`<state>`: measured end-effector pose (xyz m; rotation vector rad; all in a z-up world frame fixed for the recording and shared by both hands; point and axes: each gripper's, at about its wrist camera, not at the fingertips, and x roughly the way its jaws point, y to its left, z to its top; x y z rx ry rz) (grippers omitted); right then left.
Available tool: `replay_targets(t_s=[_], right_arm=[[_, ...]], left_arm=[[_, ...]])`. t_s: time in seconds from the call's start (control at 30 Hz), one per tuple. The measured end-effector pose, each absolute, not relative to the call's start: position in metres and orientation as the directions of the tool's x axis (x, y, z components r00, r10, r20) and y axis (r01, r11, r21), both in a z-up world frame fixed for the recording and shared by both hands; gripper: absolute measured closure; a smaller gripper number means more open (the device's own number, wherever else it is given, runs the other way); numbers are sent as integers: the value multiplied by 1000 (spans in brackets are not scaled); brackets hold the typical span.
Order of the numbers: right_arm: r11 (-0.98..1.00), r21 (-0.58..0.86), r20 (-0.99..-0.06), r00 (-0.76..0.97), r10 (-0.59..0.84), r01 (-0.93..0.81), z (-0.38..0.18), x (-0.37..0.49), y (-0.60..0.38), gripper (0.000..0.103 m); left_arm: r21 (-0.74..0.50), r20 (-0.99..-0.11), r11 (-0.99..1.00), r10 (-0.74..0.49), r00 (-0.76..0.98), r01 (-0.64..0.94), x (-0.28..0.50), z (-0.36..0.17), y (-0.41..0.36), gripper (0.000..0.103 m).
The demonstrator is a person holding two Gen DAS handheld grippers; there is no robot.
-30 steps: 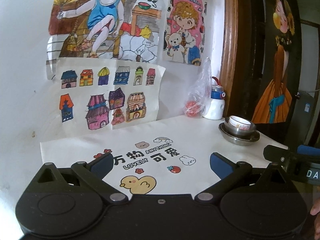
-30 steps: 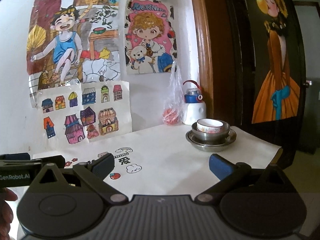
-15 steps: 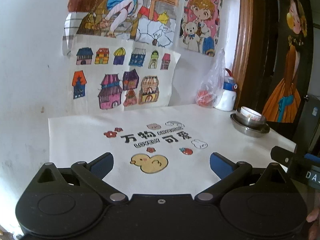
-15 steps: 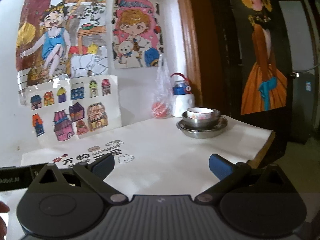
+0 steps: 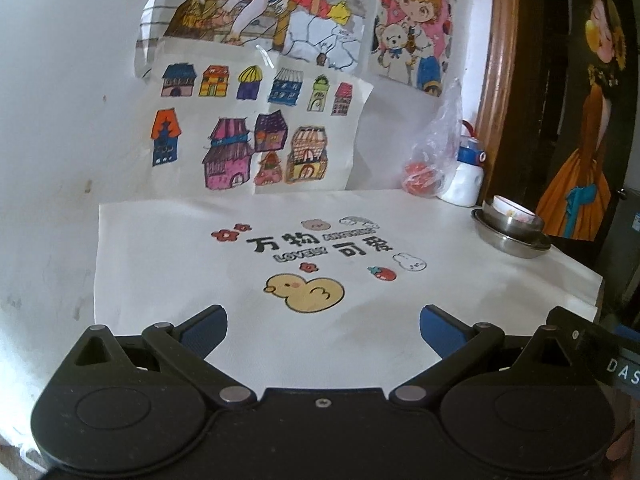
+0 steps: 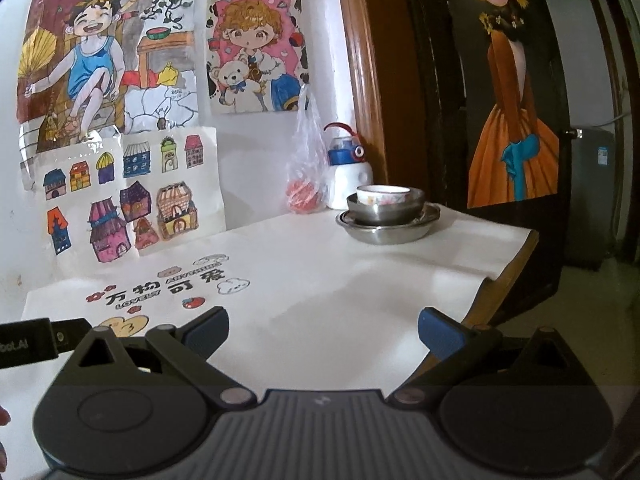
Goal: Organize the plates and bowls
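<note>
Ahead of the gripper, a white wall carries coloured drawings; a wooden door frame stands to the right, beyond the cloth-covered table.

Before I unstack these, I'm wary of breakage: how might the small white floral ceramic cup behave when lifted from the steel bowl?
The small white floral ceramic cup looks glazed, so probably fragile and slightly slippery. It sits loosely inside the shiny steel bowl, so it should lift free, though it may clink. The wide steel plate beneath probably stays put.
</note>
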<state>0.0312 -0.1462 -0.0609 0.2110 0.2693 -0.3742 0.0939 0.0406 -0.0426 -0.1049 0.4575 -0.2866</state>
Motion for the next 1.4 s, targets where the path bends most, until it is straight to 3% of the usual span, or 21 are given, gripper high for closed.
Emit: replay_targets(t_s=[0.7,1.4], right_arm=[[913,155,-297,899,-321,378,-68,28,-144,0],[914,153,-315,895,-315,375,-76,30,-146,0]], left_arm=[[-155,-479,958,-287,829,242,91,-52,48,1],[-156,-484,956,-294,824,249,87,-54,47,1]])
